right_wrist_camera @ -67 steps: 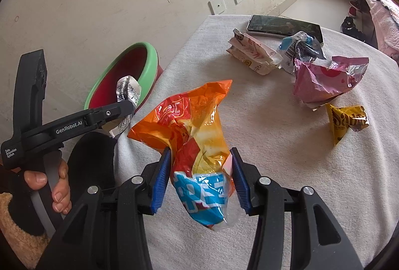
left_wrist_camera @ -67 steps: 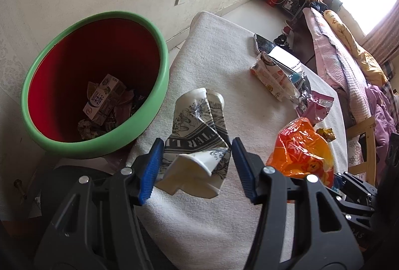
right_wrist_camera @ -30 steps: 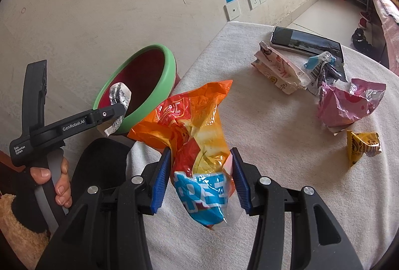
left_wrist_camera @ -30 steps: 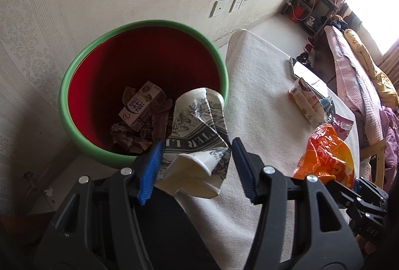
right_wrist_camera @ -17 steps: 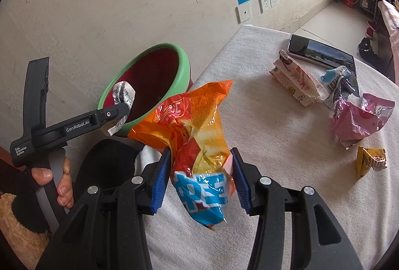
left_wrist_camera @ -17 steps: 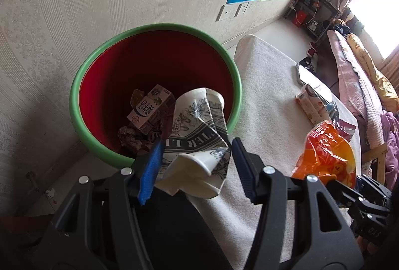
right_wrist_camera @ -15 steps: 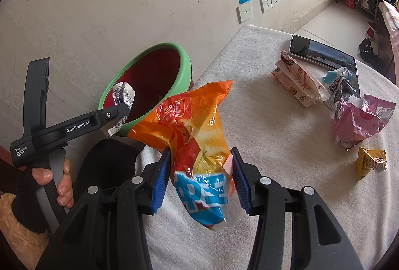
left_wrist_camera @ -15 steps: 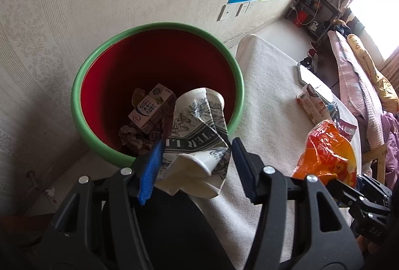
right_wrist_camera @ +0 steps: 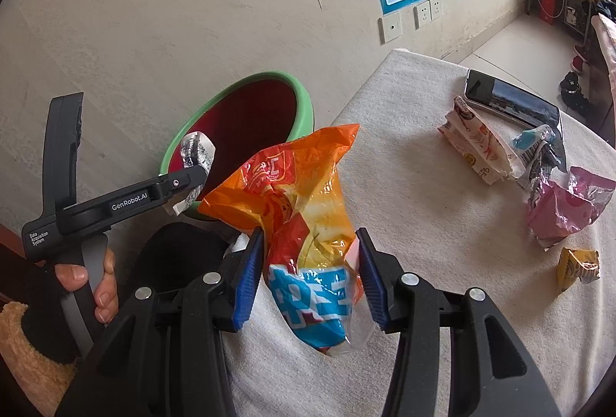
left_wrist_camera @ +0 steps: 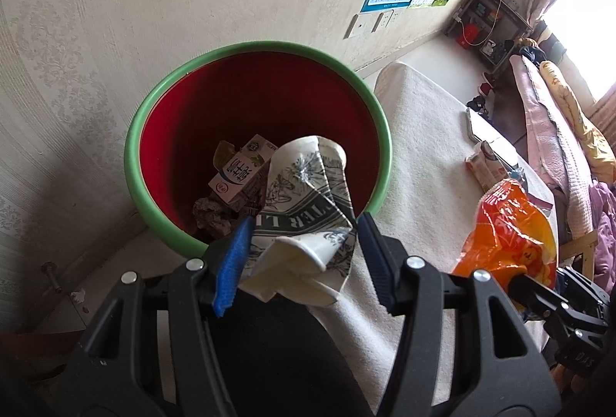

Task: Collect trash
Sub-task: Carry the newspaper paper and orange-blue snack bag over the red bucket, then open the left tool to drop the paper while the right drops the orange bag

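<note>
The crushed cup (left_wrist_camera: pixel 308 224) is clamped in the left hand-held gripper (left_wrist_camera: pixel 300 251), hanging just ahead of it over the near rim of the bin (left_wrist_camera: pixel 154 216), placed so that letting go should drop it inside. The right hand-held gripper (right_wrist_camera: pixel 310 270) pinches the orange bag (right_wrist_camera: pixel 304 224) above the desk (right_wrist_camera: pixel 442 263), the bin ahead to its left, likely waiting its turn; more wrappers (right_wrist_camera: pixel 566 209) lie beyond.

Two hand-held grippers (left_wrist_camera: pixel 300 255) (right_wrist_camera: pixel 310 274); one bin (left_wrist_camera: pixel 161 116); one phone (right_wrist_camera: pixel 512 101).
</note>
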A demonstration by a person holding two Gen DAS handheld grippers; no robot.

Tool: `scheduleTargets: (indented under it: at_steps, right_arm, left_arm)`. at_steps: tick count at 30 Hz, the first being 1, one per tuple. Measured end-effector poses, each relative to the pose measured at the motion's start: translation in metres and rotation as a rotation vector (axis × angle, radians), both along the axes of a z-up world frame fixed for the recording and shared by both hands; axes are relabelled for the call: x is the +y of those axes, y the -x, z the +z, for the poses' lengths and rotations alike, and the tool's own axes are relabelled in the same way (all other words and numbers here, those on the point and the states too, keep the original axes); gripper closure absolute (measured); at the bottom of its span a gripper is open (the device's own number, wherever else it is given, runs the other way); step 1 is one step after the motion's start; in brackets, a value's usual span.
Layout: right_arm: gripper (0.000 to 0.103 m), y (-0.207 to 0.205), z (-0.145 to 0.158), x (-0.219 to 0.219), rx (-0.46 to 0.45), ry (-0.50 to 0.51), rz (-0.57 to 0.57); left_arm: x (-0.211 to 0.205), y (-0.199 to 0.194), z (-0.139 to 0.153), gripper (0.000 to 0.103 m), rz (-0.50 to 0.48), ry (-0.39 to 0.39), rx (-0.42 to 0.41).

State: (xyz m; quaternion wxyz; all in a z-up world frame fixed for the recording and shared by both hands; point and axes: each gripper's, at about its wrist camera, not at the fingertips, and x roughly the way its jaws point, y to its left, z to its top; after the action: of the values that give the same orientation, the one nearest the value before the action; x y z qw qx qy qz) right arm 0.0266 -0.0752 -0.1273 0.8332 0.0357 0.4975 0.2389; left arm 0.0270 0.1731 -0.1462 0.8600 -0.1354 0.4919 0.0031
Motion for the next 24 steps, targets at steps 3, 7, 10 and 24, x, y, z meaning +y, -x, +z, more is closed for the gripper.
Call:
scheduleTargets:
  at_steps: [3, 7, 10, 24]
  right_arm:
    - [0.056, -0.004, 0.002, 0.003, -0.008, -0.004, 0.001]
    - [0.056, -0.009, 0.005, 0.006, -0.017, -0.009, 0.002]
    - [0.056, -0.014, 0.006, 0.01, -0.024, -0.01, 0.004]
    - [0.056, -0.058, 0.014, 0.06, -0.001, -0.075, 0.052]
  left_arm:
    - [0.002, -0.002, 0.0, 0.049, 0.007, 0.0, 0.002]
    - [0.005, -0.004, 0.0, 0.049, 0.008, -0.008, -0.001]
    - [0.006, -0.007, 0.001, 0.049, 0.012, -0.014, -0.003]
    - [0.022, -0.02, -0.004, 0.049, 0.063, -0.032, 0.012]
